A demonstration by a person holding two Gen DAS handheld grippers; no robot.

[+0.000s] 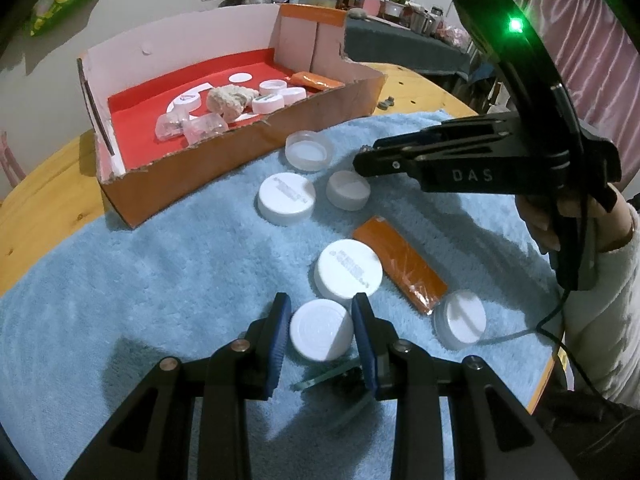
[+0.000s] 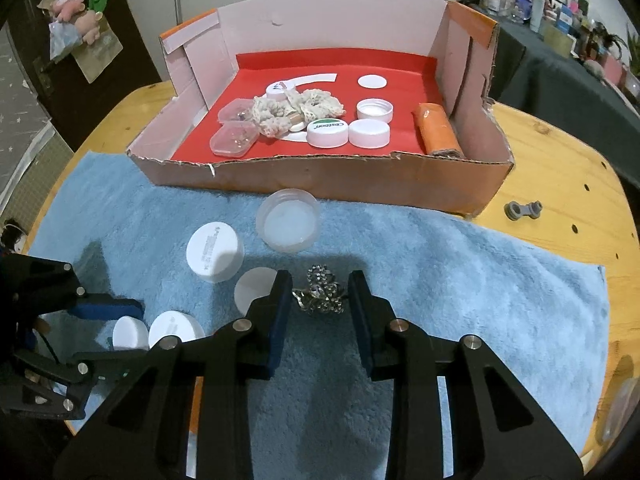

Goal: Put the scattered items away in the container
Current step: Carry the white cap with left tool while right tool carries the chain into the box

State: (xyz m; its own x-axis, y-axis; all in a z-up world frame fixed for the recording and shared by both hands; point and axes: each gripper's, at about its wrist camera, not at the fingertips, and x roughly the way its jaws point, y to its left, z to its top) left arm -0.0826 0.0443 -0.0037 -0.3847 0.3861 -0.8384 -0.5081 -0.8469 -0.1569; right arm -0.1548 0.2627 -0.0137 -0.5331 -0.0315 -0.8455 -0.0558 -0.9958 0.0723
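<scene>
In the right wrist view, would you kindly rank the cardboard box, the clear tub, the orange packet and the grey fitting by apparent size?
1. Cardboard box
2. Clear tub; nearer the camera, so its lead over the packet is unsure
3. Orange packet
4. Grey fitting

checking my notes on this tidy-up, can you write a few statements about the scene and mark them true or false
1. The left gripper has a white cap between its fingers. True.
2. The right gripper has an orange packet between its fingers. False: a dark metallic brooch lies between them.
3. The cardboard box is empty. False: it holds caps, a crocheted piece, clear cases and an orange packet.
4. An orange packet lies on the blue towel. True.
5. The clear round tub sits inside the box. False: it stands on the towel in front of the box.
</scene>
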